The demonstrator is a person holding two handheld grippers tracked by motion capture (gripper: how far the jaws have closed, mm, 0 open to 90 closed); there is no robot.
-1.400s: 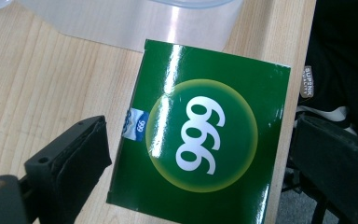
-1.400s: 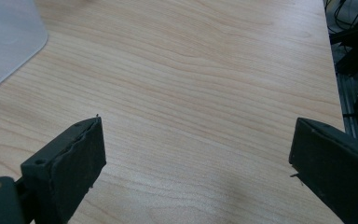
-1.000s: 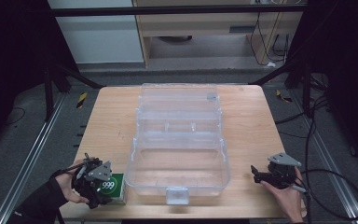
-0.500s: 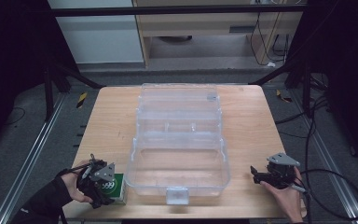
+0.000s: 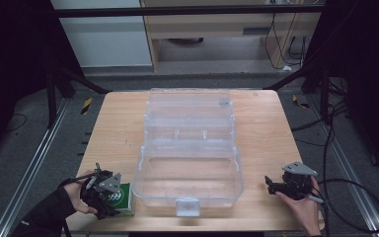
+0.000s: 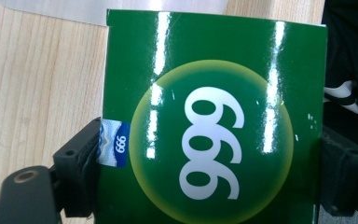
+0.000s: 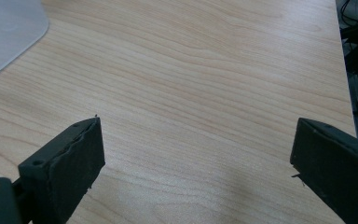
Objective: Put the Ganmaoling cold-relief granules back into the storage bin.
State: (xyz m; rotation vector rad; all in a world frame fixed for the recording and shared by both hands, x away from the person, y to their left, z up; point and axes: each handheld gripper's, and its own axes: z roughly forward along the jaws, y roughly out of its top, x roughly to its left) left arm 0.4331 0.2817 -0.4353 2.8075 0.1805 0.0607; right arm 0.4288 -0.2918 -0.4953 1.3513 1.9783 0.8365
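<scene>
Gripping a green box [image 6: 214, 121] at the table's [image 5: 113, 128] near left corner, the left gripper [image 5: 109, 197] had its jaws pressed against the box's two side faces, one pad on the edge with a small blue sticker [image 6: 114, 148]. The box, marked 999, lay just beside the front left corner of the clear case [image 5: 190, 153], which stood open in the middle of the table with its lid laid back. Whether the box rested on the wood or was already raised could not be told. The right gripper [image 5: 276, 186] sat near the right edge, well apart from the case, jaws wide apart over bare wood. The step in hand looked like the pick-up. Next would likely come a lift clear of the case's wall, then a carry rightward over the near tray and a gentle lowering before letting go.
</scene>
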